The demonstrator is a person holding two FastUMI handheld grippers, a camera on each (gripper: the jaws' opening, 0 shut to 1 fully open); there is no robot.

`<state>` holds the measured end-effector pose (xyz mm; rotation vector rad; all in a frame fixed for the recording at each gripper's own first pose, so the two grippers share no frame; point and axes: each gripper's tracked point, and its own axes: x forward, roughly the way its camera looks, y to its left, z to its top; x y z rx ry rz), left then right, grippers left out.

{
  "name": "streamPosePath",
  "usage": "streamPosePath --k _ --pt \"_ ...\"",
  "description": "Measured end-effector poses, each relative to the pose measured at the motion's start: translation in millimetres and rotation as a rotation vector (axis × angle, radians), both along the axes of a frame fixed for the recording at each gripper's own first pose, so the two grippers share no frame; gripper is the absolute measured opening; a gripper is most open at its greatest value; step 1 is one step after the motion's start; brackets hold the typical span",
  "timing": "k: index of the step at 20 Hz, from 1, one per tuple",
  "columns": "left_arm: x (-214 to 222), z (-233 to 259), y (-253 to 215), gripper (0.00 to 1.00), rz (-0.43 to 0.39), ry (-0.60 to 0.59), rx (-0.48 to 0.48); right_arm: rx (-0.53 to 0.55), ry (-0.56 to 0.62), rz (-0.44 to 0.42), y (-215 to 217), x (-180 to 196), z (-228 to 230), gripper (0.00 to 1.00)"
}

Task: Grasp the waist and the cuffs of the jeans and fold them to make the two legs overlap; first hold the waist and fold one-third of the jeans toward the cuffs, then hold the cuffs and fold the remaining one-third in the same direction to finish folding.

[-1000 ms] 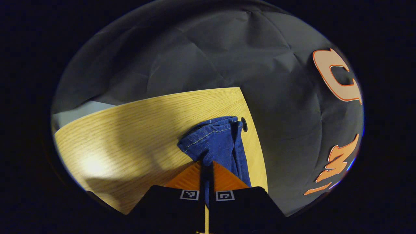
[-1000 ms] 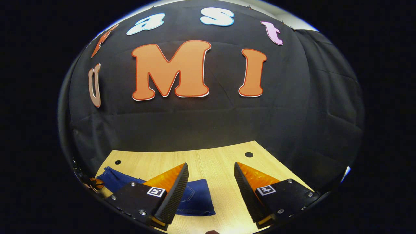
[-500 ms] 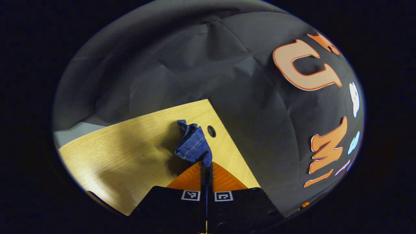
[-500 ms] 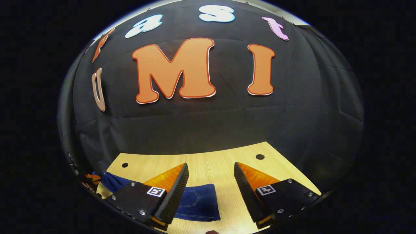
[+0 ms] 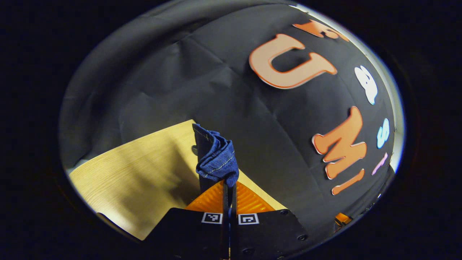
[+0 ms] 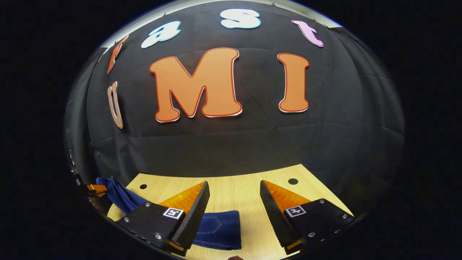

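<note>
One pair of dark blue denim jeans [image 6: 220, 229] lies on one light wood-grain table [image 6: 238, 189], and two grippers with orange-and-black wedge fingers work around it.

In the left gripper view, the left gripper [image 5: 229, 186] has its two fingers pressed together on a bunched end of the jeans [image 5: 216, 157], which rises from the fingertips toward 12 o'clock as a crumpled knot with pale stitching along a hem. Whether that end is a cuff or the waist is hard to make out. Below the knot a dark strip of the cloth hangs down toward the tabletop [image 5: 137, 169], its lower part hidden behind the fingers.

In the right gripper view, the right gripper [image 6: 234, 209] hovers over the table with its two fingers spread wide apart, nothing between them. The flat part of the jeans sits at about 7 o'clock, partly covered by the finger on that side; a curved line of pocket stitching shows on it. From there the cloth climbs toward 9 o'clock to the left gripper, of which a small orange part [image 6: 96, 188] peeks out at the picture's edge, the rest cut off.

Two round dark holes [image 6: 292, 181] mark the table's far corners in this view, one at each end.
</note>
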<state>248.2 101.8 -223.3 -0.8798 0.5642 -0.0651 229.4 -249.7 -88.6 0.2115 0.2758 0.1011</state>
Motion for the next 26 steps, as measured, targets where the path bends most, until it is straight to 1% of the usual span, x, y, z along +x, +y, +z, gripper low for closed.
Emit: streamPosePath --k 5,8,11,14,18,20,23,24,25,26 --pt "-0.5 44.7 -63.0 0.02 -0.115 -0.064 0.039 0.0 -0.029 0.021 -6.8 -0.6 2.1 0.87" --pt "-3.9 62.6 -96.7 0.02 -0.17 -0.087 0.053 0.007 -0.029 0.028 -13.4 -2.2 -1.6 0.87" --pt "-3.4 72.9 -142.0 0.01 -0.242 -0.097 0.069 0.02 -0.028 0.021 -24.6 -2.0 -6.3 0.87" --pt "-9.2 76.6 -187.8 0.01 -0.316 -0.086 0.08 0.023 -0.023 0.008 -42.6 -4.6 -11.8 0.87" --pt "-13.0 62.6 -257.5 0.02 -0.443 -0.054 0.124 0.039 -0.004 -0.016 -66.0 -6.0 -23.2 0.87" --pt "-17.7 54.2 -288.0 0.02 -0.5 -0.035 0.179 0.04 0.001 -0.031 -80.6 -6.5 -27.0 0.87" --pt "-30.0 47.9 -318.7 0.02 -0.578 -0.037 0.267 0.046 0.005 -0.054 -98.6 -5.5 -31.3 0.87" --pt "-32.5 43.1 -327.5 0.08 -0.606 -0.028 0.285 0.051 0.008 -0.054 -101.1 -4.4 -33.1 0.87" --pt "-35.5 42.9 -337.6 0.06 -0.633 -0.027 0.274 0.051 0.012 -0.059 -104.2 -3.4 -35.5 0.87" --pt "-39.8 42.9 -349.8 0.11 -0.661 -0.03 0.244 0.055 0.013 -0.057 -104.8 -1.2 -37.3 0.87"
